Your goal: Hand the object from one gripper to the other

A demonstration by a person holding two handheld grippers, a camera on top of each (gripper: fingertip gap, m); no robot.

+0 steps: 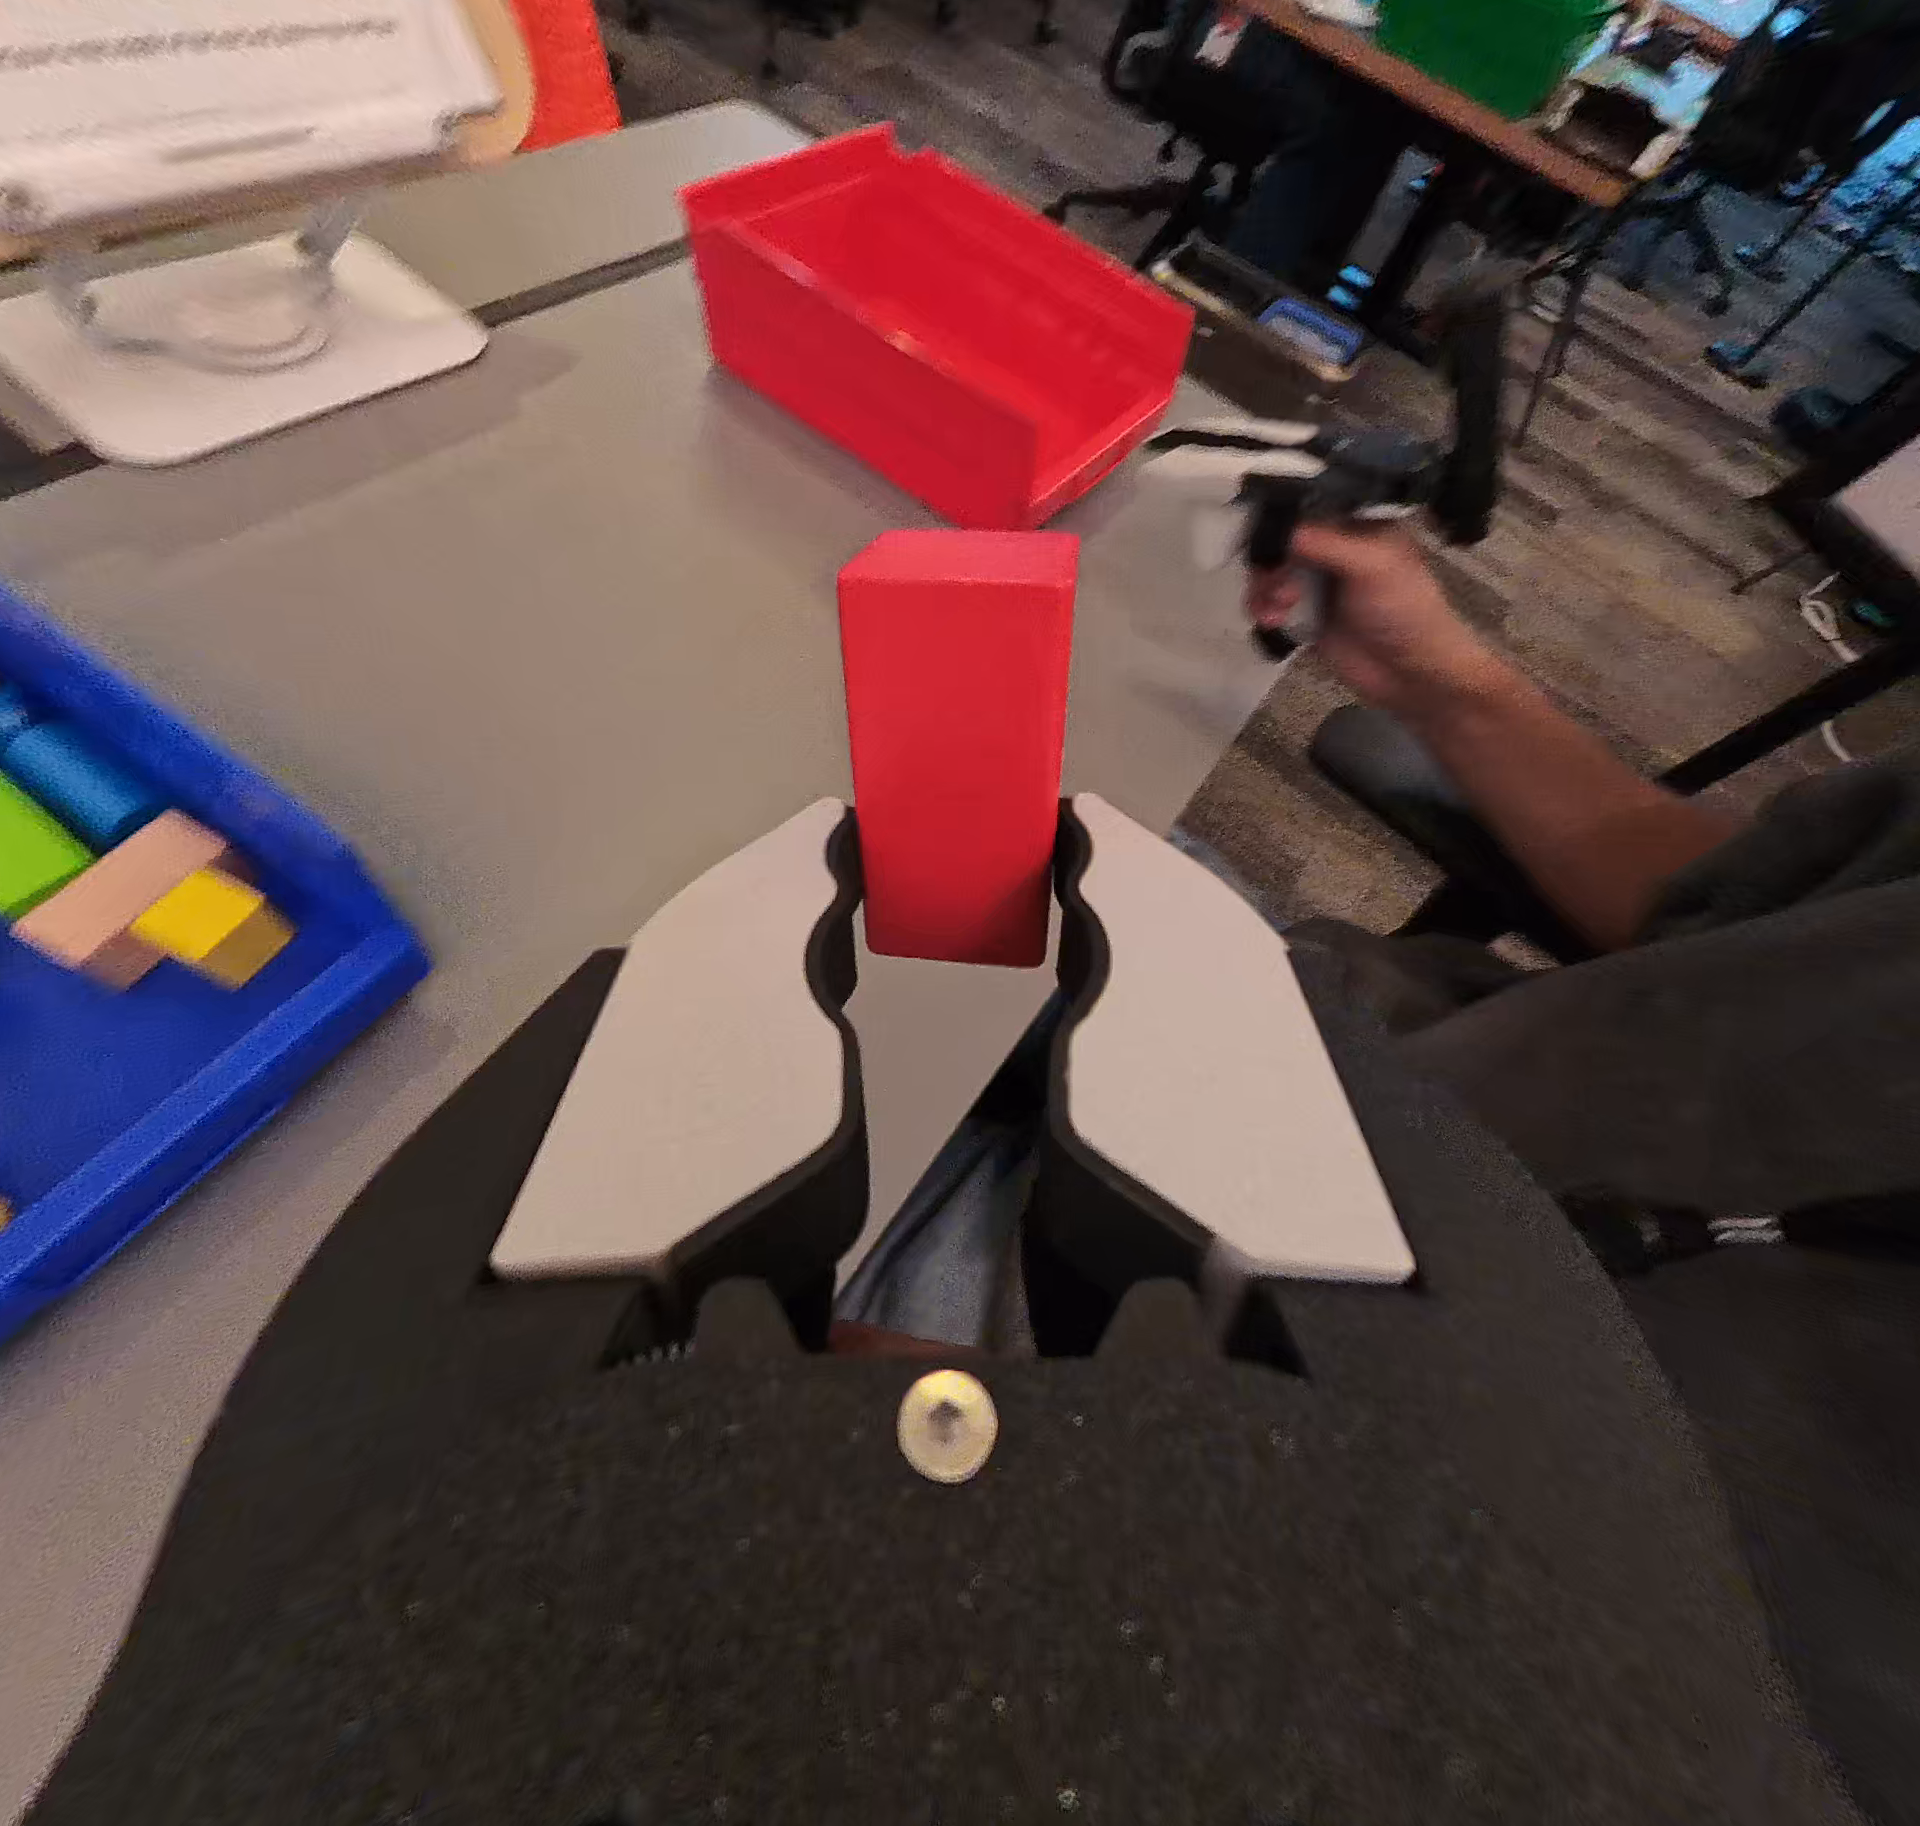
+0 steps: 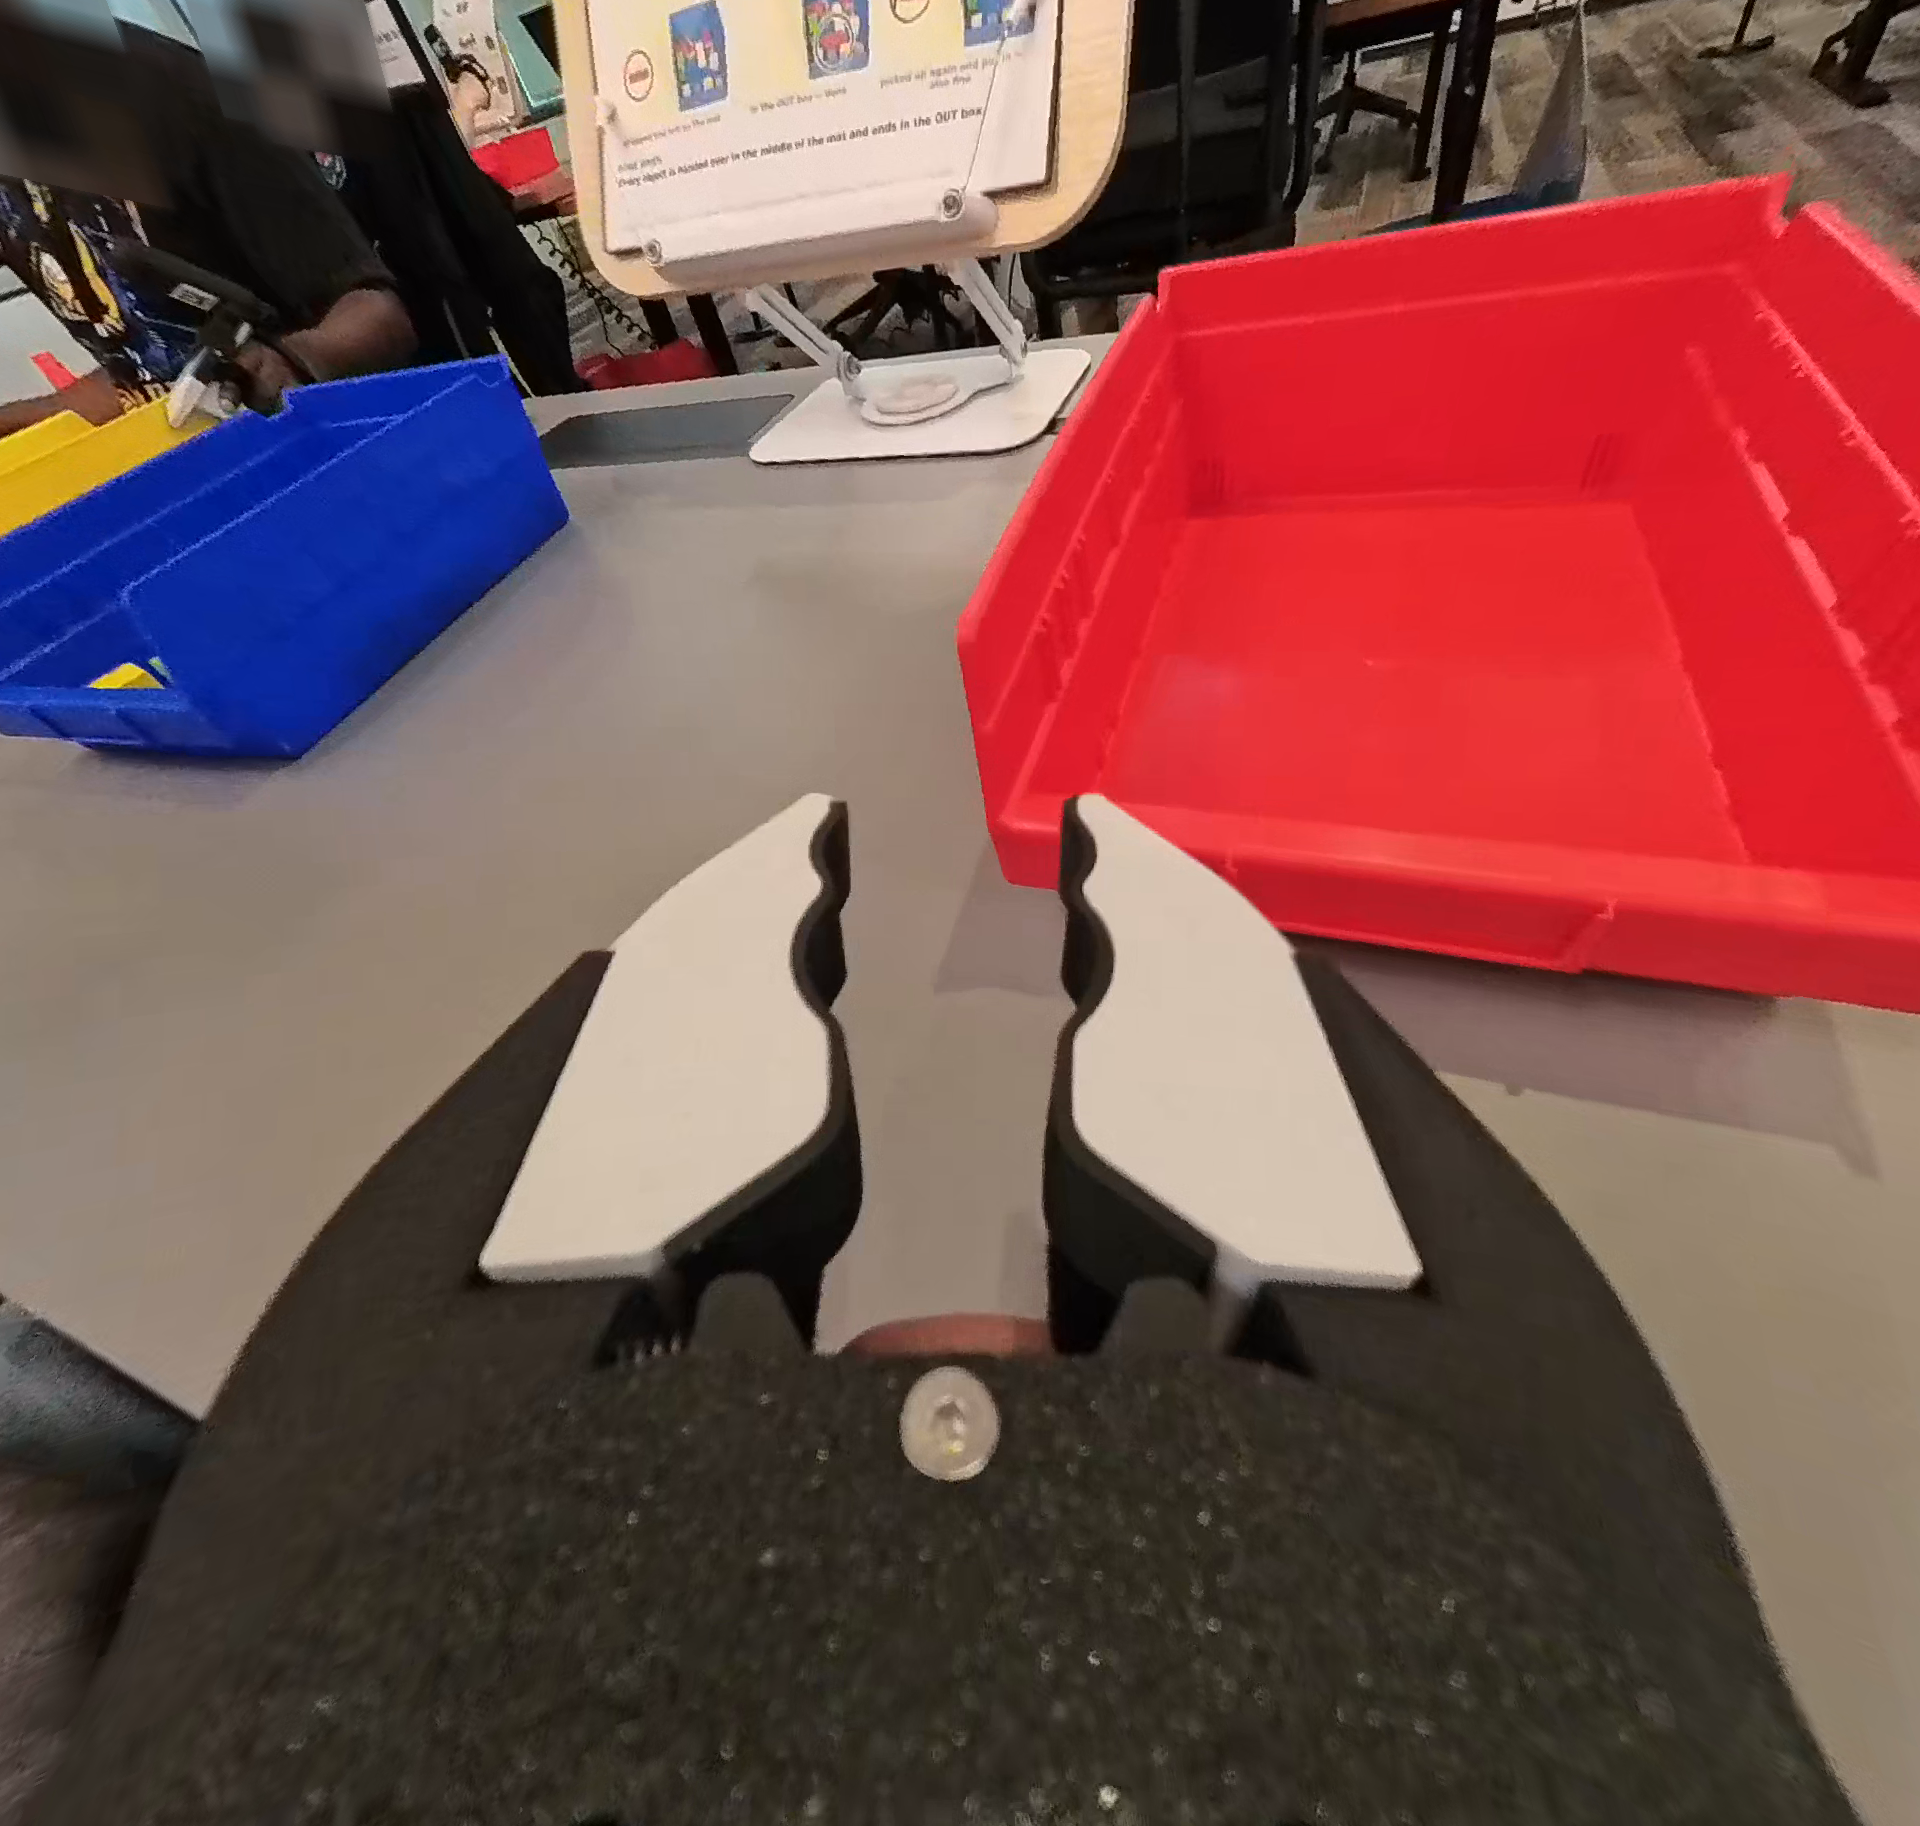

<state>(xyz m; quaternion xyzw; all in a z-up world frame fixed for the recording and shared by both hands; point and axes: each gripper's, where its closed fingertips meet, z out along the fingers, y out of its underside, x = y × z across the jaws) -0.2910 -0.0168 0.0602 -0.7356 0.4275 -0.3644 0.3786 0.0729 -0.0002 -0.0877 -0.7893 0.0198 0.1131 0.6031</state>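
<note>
A grey table (image 2: 675, 633) carries a blue bin (image 2: 312, 571), a red bin (image 2: 1039, 737) and a white stand (image 2: 914, 405).

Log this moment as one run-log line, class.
left gripper: holding red block | right gripper: open, empty | red bin: empty | handover: pending

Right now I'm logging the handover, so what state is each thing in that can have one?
Left claw: shut on the red block, held off the table.
Red block: upright, gripped at its lower end.
Right claw: open, holding nothing.
Red bin: on the table, nothing inside.
Blue bin: on the table, holding coloured blocks.
</note>
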